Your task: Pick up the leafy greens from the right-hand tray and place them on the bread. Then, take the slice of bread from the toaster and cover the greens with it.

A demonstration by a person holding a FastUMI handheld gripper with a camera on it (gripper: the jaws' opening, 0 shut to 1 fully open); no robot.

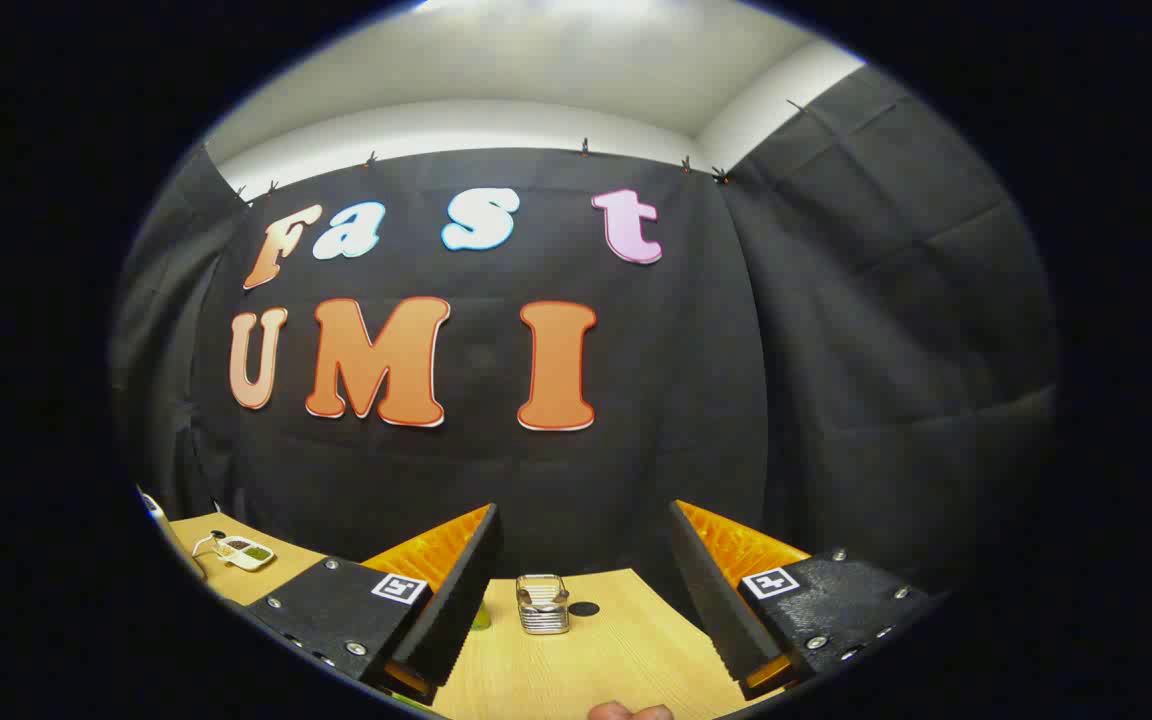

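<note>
My gripper (586,570) is held up above the wooden table (626,640), its two fingers spread wide apart with nothing between them. Beyond the fingers, near the table's far edge, stands a small silver toaster (543,603); I cannot tell whether a bread slice sits in its slots. A bit of green (480,617) peeks out from behind the left finger, to the left of the toaster. The tray and the bread on the table are hidden from this raised angle.
A small black round mark (584,608) lies on the table just right of the toaster. Far to the left, a white device with a cable (244,551) rests on the table. A fingertip (631,712) shows at the near table edge.
</note>
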